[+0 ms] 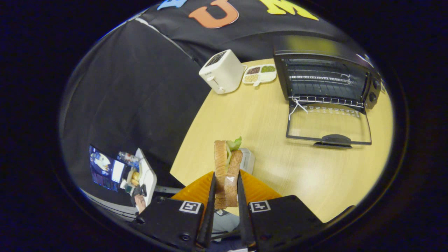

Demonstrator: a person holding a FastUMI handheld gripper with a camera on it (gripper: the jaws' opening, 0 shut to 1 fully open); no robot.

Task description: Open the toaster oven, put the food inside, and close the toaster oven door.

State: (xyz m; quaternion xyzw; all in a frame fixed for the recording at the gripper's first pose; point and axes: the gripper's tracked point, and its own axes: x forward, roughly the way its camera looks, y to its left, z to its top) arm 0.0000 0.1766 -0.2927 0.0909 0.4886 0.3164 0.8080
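Observation:
My gripper [226,182] is shut on a sandwich [227,166], two slices of bread with green lettuce sticking out at the top, held upright between the two fingers above an orange plate [257,191]. The black toaster oven [325,75] stands far ahead to the right on the wooden table [245,119]. Its glass door [329,124] lies folded down flat on the table, handle toward me. A wire rack [327,100] shows at the mouth of the dark cavity.
A white toaster [221,71] stands at the table's far side, with a divided dish of grains [259,74] beside it. A small white object [247,159] sits just behind the sandwich. Off the table's left edge are a screen [105,168] and a white stand [147,175].

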